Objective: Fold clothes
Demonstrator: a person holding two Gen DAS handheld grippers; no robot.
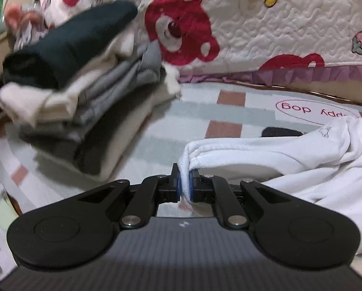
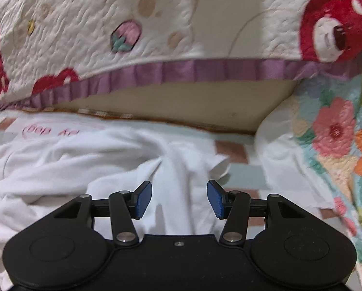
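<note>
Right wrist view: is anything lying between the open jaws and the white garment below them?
Nothing visible does. The right gripper is open with the white garment directly ahead and beneath it, no other item in between. The left gripper is already shut on an edge of the same garment.

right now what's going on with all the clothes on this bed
A person with a handheld gripper in each hand is folding laundry on a checked mat. The left gripper is shut on an edge of a white garment, which lies rumpled across the mat. The right gripper is open above the same white garment, with nothing between its pads. A stack of folded clothes, dark on top with cream and grey beneath, sits to the left. A bear-print quilt lies behind.
</note>
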